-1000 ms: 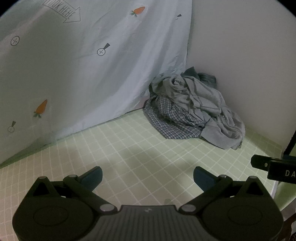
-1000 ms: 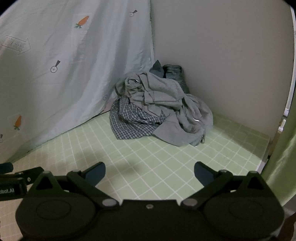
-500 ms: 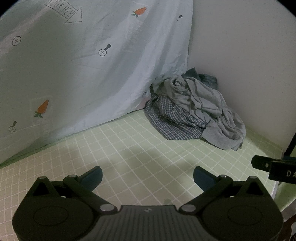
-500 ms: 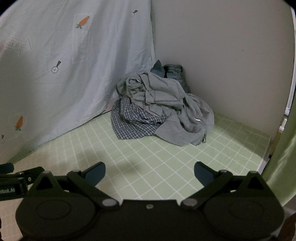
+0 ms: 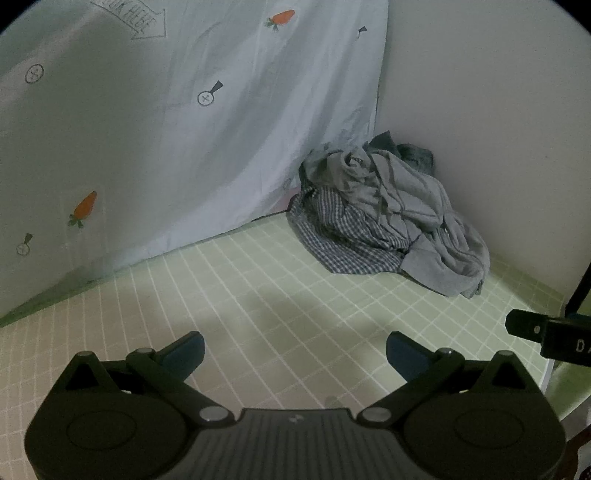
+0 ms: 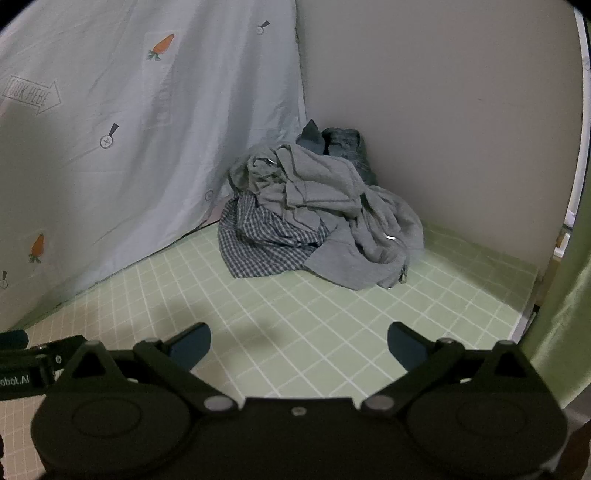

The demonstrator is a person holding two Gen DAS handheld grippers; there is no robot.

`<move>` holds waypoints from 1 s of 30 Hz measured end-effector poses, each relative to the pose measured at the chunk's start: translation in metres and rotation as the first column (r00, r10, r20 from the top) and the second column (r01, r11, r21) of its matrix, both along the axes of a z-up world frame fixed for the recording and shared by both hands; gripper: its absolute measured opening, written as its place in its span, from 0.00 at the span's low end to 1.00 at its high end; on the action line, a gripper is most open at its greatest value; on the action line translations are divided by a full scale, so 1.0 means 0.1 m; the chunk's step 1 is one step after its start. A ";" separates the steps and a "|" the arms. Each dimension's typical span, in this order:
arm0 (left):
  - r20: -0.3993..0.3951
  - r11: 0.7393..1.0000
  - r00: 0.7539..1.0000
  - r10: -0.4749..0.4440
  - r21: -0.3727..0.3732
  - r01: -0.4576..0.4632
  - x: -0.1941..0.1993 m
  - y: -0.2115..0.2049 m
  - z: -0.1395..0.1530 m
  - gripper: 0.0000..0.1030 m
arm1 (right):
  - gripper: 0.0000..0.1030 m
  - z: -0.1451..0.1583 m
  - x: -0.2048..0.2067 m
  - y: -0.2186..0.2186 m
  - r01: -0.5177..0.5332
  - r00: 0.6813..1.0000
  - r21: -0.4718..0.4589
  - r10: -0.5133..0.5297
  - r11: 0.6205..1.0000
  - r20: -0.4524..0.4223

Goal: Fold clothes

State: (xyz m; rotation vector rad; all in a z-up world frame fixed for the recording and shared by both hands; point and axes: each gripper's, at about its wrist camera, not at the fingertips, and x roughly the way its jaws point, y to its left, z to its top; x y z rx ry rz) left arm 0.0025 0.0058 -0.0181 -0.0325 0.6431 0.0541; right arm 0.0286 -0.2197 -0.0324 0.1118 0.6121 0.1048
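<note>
Right wrist: clothes pile well ahead of open, empty right claw.

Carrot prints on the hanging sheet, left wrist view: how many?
2. One carrot print near the sheet's top, one carrot print low on its left. Folds may hide more.

Soft grey jersey cloth is lying rumpled over a thin woven checked shirt, with coarser dark denim showing behind. The printed sheet is hanging as smooth, lightly creased cotton. Both tools, left tool and right tool, are showing matt black plastic with dull metal pivots. The wall is looking matt.
</note>
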 end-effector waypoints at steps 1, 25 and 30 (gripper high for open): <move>-0.001 1.000 1.000 0.004 0.001 -0.004 0.00 -0.01 0.00 1.00 | 1.00 0.00 0.01 -0.01 0.001 1.000 0.000 -0.001 1.000 -0.002; 0.046 0.999 0.999 0.001 -0.039 0.001 1.13 -0.50 0.11 1.00 | 1.00 0.03 1.02 -0.37 0.009 1.000 -0.020 -0.009 1.000 0.003; 0.034 0.995 0.999 0.002 -0.101 0.002 1.69 -0.53 0.10 1.00 | 1.00 0.06 1.52 -0.50 0.040 0.999 -0.012 -0.040 0.999 0.027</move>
